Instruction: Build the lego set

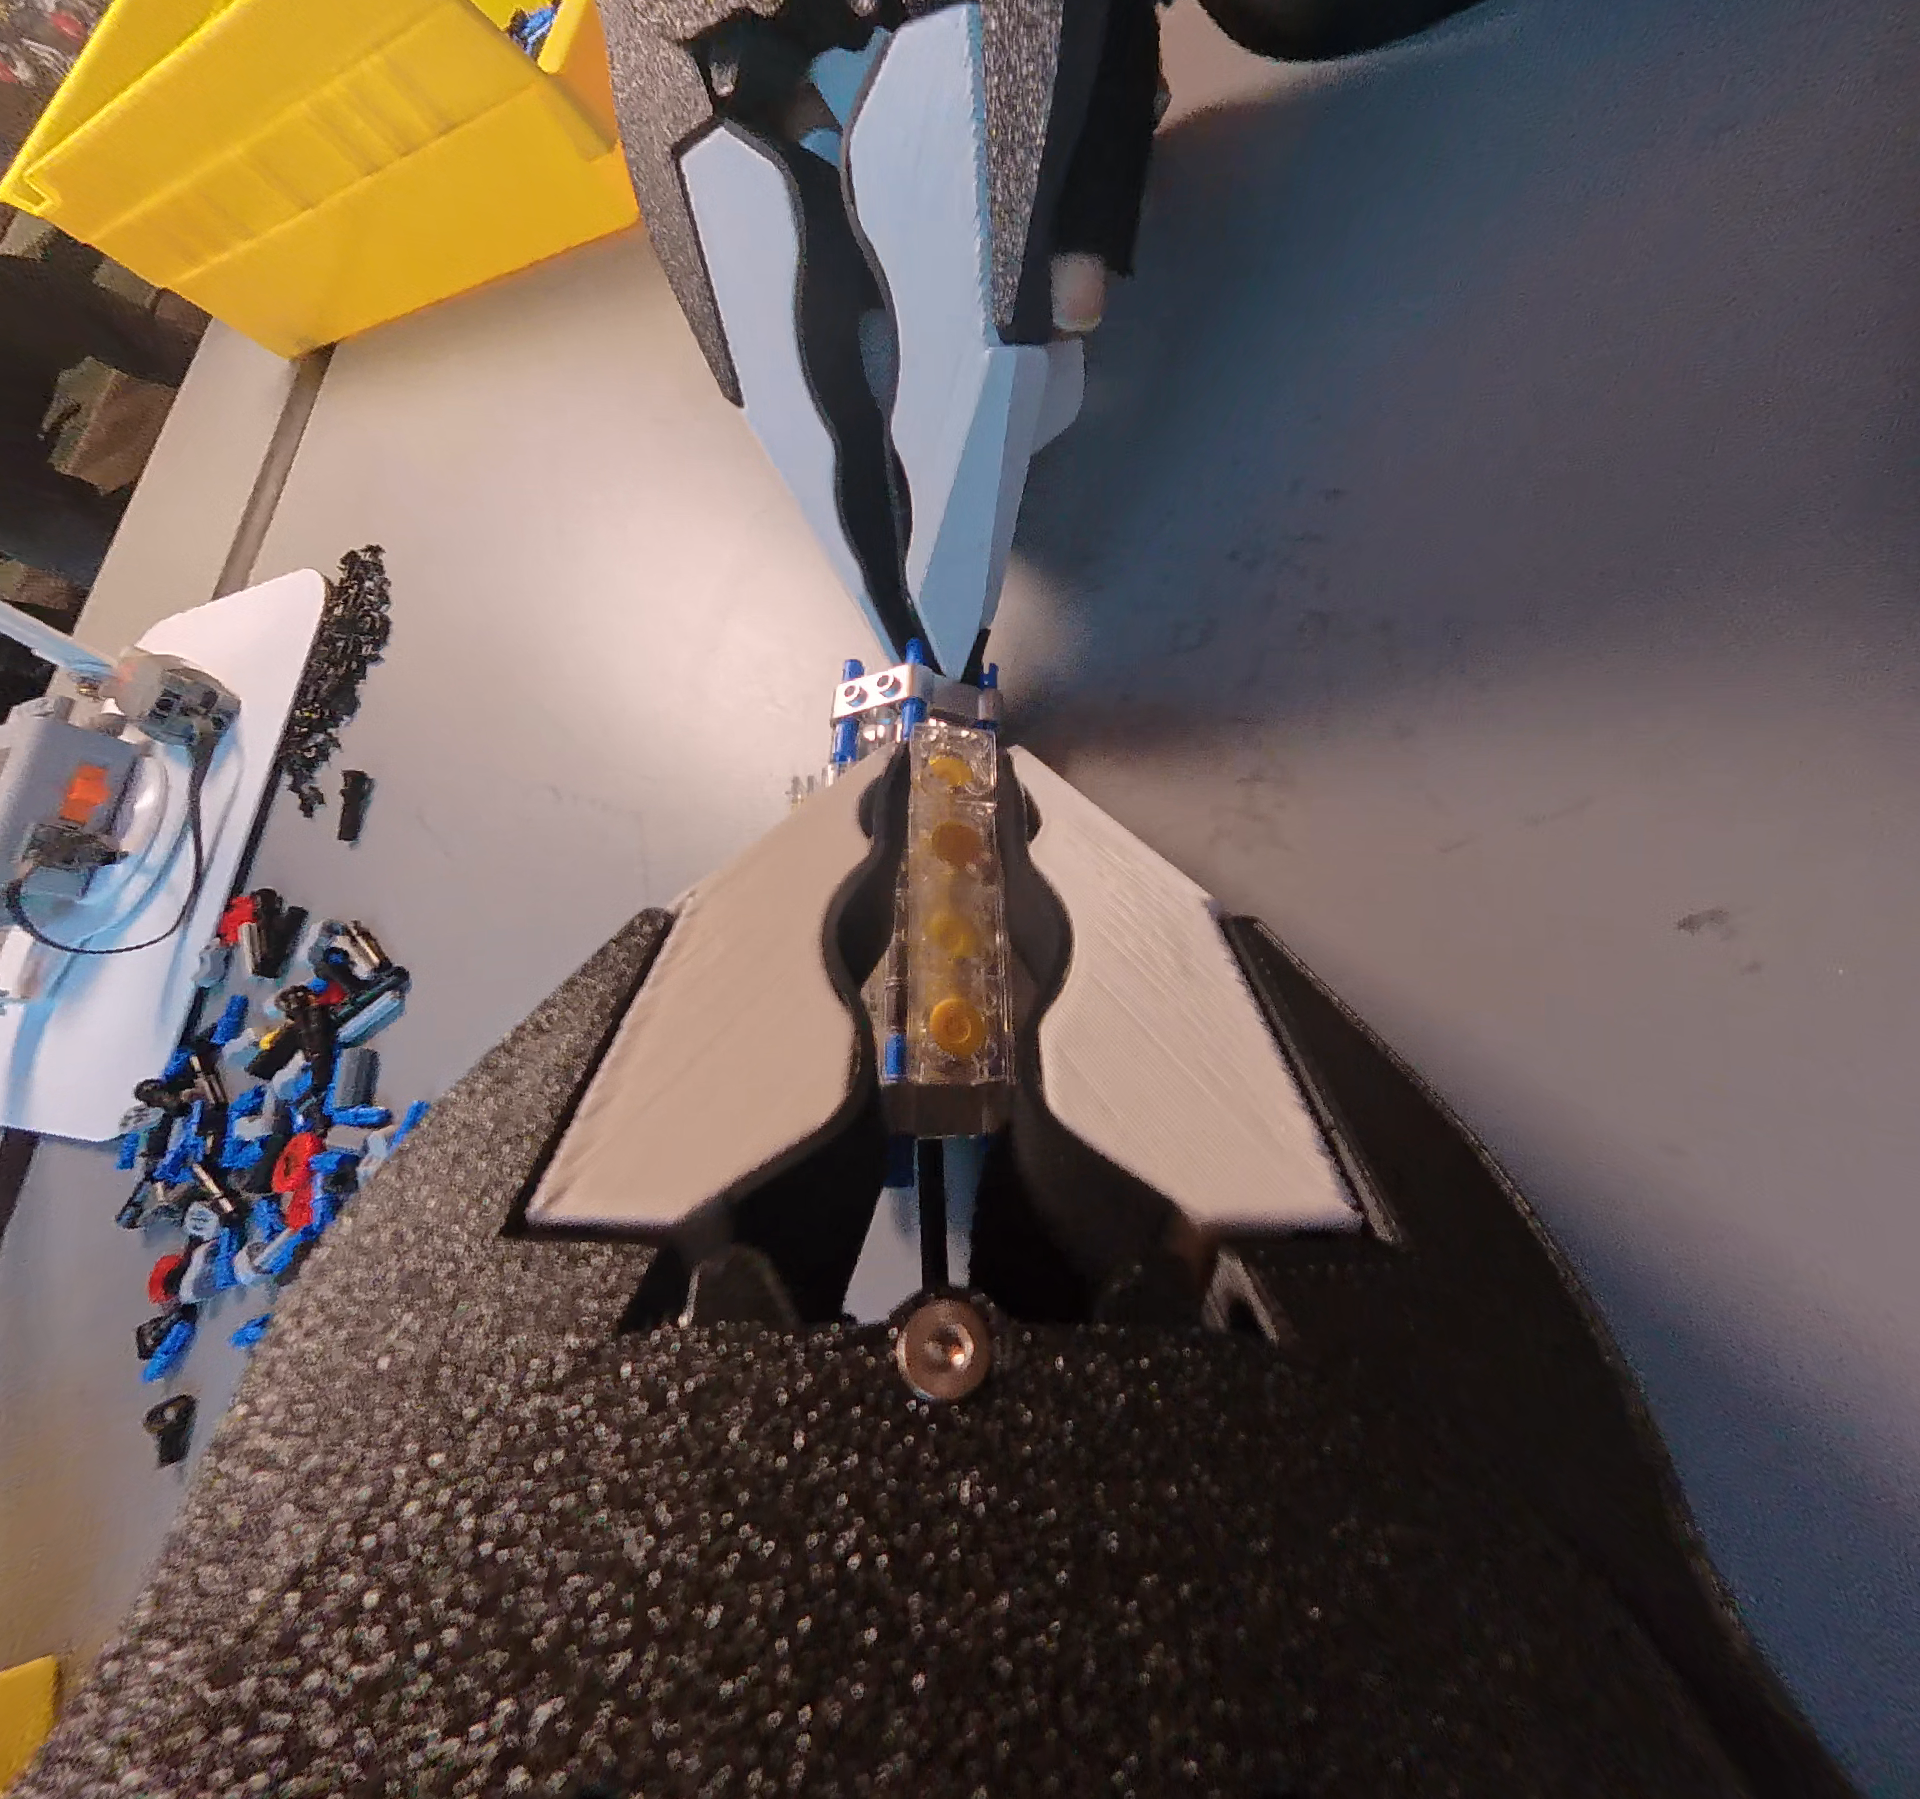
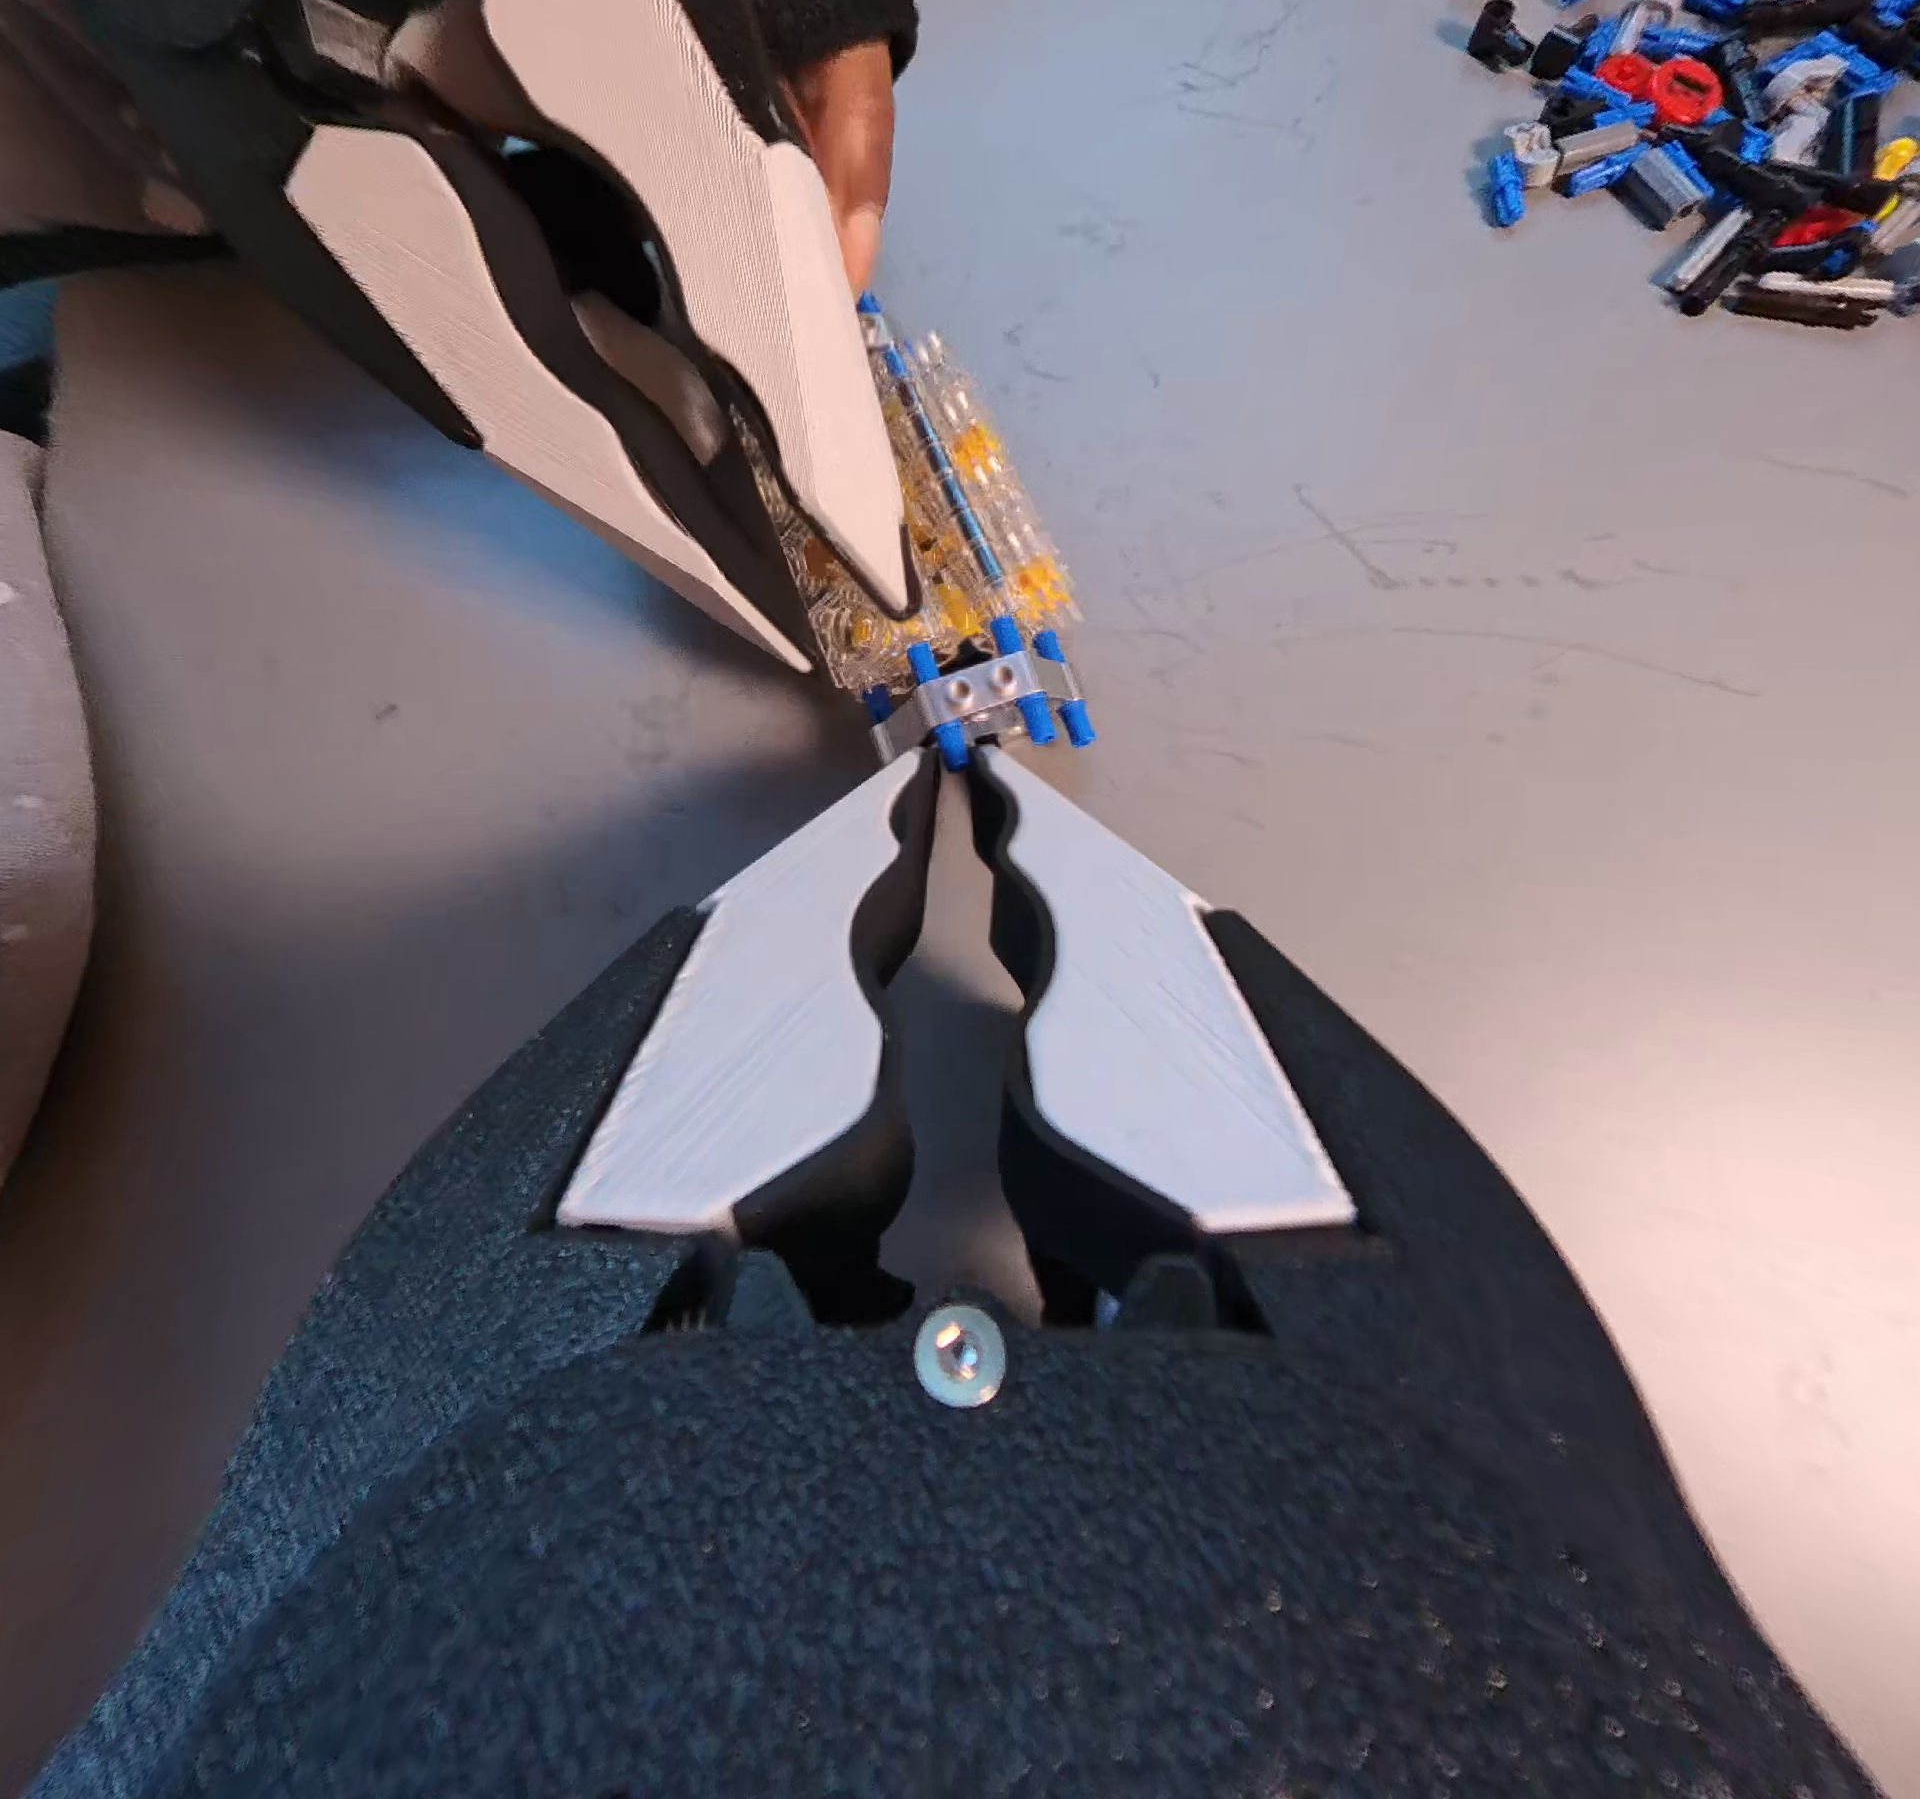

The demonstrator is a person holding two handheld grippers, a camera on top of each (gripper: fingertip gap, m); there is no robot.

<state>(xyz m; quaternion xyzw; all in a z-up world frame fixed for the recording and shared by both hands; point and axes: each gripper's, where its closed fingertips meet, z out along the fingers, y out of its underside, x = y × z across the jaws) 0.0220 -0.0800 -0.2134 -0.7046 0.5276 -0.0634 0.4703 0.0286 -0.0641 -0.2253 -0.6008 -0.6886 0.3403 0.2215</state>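
Item 1: my left gripper (image 1: 945, 908). Its fingers are clamped on a clear brick assembly (image 1: 945, 928), a stack of transparent bricks with yellow round studs inside and blue pins poking from its sides. The assembly sits lengthwise between the pads, reaching from deep in the jaw out past the fingertips. In the right wrist view I see the same gripper (image 2: 831, 596) coming in from the upper left, gripping the assembly (image 2: 966, 544) above the table.

Item 2: my right gripper (image 2: 951, 767). Its fingers are drawn nearly together at the tips, pinching a blue pin (image 2: 954, 747) at the near end of the assembly, just below a small grey beam (image 2: 977, 695) with two holes. In the left wrist view this gripper (image 1: 951, 653) descends from above, tips meeting the far end of the assembly.

Item 3: a loose pile of small parts (image 1: 249, 1105), blue, black, red and grey, lying well to the left of my left gripper. It appears far up and right of my right gripper (image 2: 1725, 118).

Item 4: a white board (image 1: 260, 648) bearing a grey motor unit (image 1: 94, 814) with cable, left of the left gripper, beyond the pile.

Item 5: black small pieces (image 1: 343, 669) heaped along the board's edge.

Item 6: yellow bins (image 1: 312, 118), far upper left.

Item 7: grey table (image 1: 1455, 710), under everything.
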